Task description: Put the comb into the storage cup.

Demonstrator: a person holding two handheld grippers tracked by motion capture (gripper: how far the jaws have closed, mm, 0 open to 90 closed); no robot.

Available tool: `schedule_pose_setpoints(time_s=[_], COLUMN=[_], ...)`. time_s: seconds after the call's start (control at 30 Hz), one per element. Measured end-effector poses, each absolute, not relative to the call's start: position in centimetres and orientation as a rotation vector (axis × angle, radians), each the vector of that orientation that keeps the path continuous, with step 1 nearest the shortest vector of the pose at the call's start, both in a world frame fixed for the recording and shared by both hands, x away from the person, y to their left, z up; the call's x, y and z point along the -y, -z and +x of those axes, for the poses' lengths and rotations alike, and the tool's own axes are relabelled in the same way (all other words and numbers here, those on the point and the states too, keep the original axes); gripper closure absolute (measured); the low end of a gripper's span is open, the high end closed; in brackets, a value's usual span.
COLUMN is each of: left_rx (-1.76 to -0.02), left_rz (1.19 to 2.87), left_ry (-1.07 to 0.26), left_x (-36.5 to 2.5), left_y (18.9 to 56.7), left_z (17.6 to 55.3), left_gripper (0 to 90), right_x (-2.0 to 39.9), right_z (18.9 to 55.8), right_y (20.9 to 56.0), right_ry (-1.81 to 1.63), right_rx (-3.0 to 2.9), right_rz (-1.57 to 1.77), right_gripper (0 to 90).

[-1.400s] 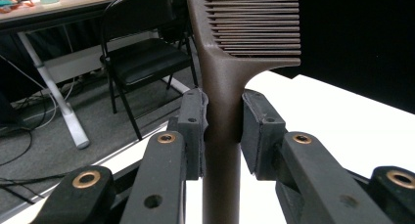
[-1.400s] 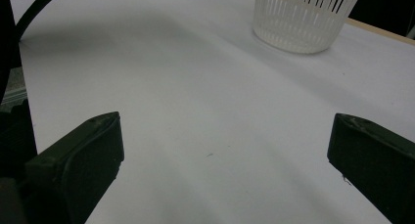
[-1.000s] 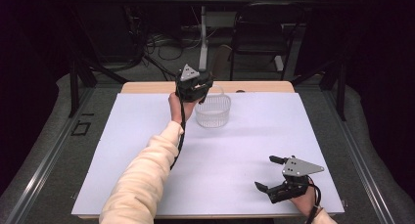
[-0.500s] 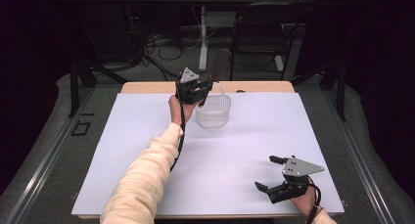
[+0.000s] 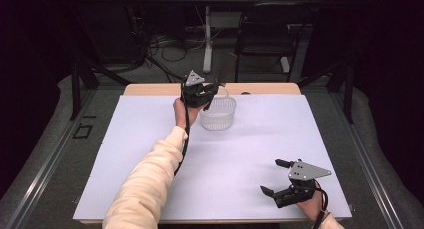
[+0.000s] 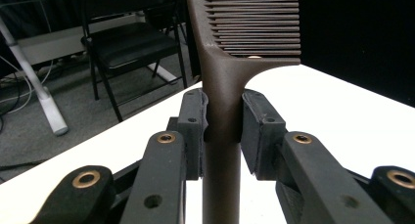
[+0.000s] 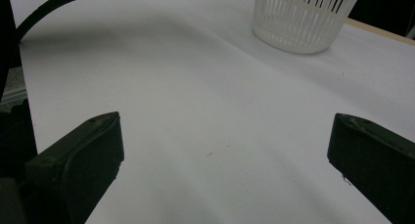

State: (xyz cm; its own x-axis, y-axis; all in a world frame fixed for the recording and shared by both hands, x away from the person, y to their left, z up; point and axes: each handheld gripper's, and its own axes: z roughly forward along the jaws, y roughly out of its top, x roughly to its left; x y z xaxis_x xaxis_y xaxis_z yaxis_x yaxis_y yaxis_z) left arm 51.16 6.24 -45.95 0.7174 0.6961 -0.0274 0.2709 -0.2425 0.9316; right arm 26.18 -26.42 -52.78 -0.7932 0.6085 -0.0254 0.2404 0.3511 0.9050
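My left gripper [image 5: 209,90] is raised just above the near-left rim of a white slotted basket [image 5: 218,113] at the back of the table. In the left gripper view its jaws are shut on the handle of a dark brown comb [image 6: 222,97], whose toothed head points upward; in the high view the comb [image 5: 224,69] stands tilted above the basket. My right gripper [image 5: 276,177] rests at the front right of the table, jaws wide open with nothing between them. In the right gripper view the basket [image 7: 304,16] stands far ahead.
A white sheet [image 5: 260,139] covers the wooden table, bare around the basket. Behind the table stand a black folding chair [image 5: 265,34], a white stand leg and floor cables. The left gripper's cable [image 5: 184,134] trails along the sleeve.
The left gripper with the comb has shifted slightly over the basket's rim. The right gripper has kept still.
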Motion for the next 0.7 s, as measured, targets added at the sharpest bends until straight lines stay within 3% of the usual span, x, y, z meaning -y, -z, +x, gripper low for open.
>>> schedule_pose_setpoints(time_s=[0.7], left_rx=[-0.746], left_rz=[1.890], left_ry=[-0.452], left_x=[-6.26], left_y=[46.23], left_z=[51.45], left_gripper=[72.2], right_x=[26.41], right_z=[26.17], right_y=[52.72], right_ry=[-1.430], right_rx=[-2.259], right_rz=[0.743], right_gripper=[0.0])
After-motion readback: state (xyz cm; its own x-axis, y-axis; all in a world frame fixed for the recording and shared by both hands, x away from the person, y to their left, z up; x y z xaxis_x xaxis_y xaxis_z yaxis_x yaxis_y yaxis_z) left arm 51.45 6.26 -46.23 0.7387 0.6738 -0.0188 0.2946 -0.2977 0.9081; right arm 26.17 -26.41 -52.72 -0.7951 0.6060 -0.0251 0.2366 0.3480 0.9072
